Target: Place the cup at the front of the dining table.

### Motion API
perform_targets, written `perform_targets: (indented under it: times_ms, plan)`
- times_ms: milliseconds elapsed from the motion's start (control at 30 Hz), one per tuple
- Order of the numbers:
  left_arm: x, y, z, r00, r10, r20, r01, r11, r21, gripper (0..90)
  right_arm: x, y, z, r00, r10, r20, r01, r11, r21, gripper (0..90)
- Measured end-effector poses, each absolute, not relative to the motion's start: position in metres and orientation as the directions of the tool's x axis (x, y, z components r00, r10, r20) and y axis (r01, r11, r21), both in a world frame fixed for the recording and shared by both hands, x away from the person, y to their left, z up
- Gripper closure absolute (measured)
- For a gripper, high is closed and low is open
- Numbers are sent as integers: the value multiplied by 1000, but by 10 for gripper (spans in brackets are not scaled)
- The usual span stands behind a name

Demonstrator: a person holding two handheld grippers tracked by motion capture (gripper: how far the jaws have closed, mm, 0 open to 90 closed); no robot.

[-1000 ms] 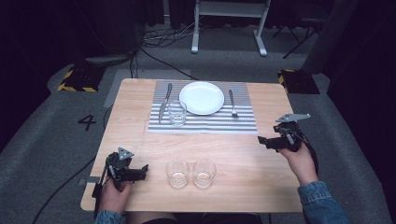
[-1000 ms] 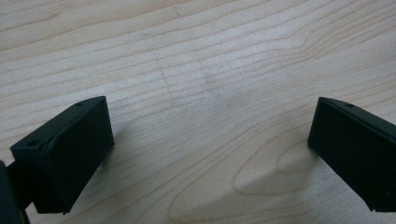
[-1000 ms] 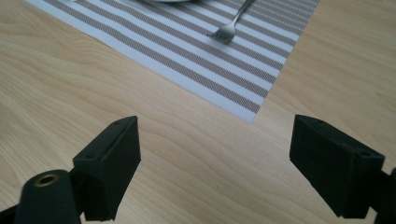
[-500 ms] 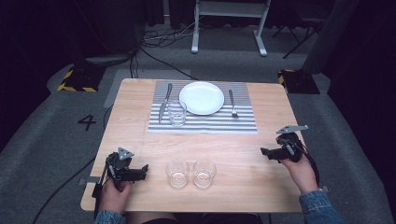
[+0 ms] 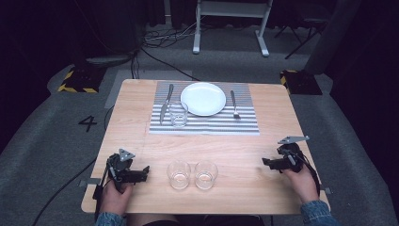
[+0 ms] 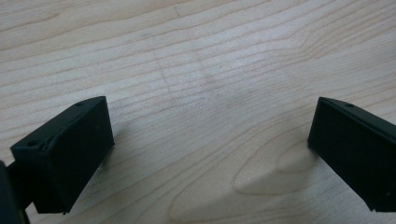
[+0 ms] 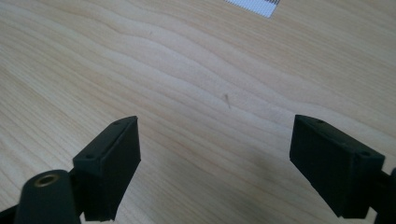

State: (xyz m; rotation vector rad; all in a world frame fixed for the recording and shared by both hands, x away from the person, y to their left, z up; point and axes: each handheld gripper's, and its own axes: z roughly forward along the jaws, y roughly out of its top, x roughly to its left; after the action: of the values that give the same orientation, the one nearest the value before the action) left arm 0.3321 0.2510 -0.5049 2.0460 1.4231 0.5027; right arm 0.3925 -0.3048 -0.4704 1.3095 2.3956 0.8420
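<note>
Two empty clear glasses (image 5: 179, 174) (image 5: 206, 174) stand side by side near the table's front edge. My left gripper (image 5: 144, 172) rests low on the wood to their left, open, jaws wide apart over bare table (image 6: 210, 135). My right gripper (image 5: 265, 162) sits on the wood right of the glasses, also open with nothing between its jaws (image 7: 215, 154). Farther back lies a striped placemat (image 5: 204, 124) carrying a white plate (image 5: 203, 99), a knife (image 5: 165, 102), a fork (image 5: 234, 104) and a third glass (image 5: 178, 114).
The wooden table (image 5: 141, 127) stands on grey carpet. Behind it are a white metal frame (image 5: 230, 19), floor cables (image 5: 160, 47) and yellow-black striped blocks (image 5: 75, 80) (image 5: 301, 80). A corner of the placemat (image 7: 254, 5) shows in the right gripper view.
My right gripper has come down and back toward the front edge, settling low on the table. The left gripper has stayed put.
</note>
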Motion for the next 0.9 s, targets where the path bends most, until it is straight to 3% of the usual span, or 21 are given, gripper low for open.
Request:
perform_targets:
  times_ms: [433, 733, 900]
  plan:
    - [332, 251, -505, 357, 934, -25, 711, -254, 656, 2, 380, -298, -491, -553, 833, 6, 648, 426, 631, 158]
    - [332, 251, -505, 356, 934, -25, 711, -254, 656, 2, 374, -297, -504, -547, 837, -10, 584, 391, 711, 32]
    - [332, 251, -505, 357, 934, -25, 711, -254, 656, 2, 375, -294, -505, -541, 841, -15, 582, 387, 715, 5]
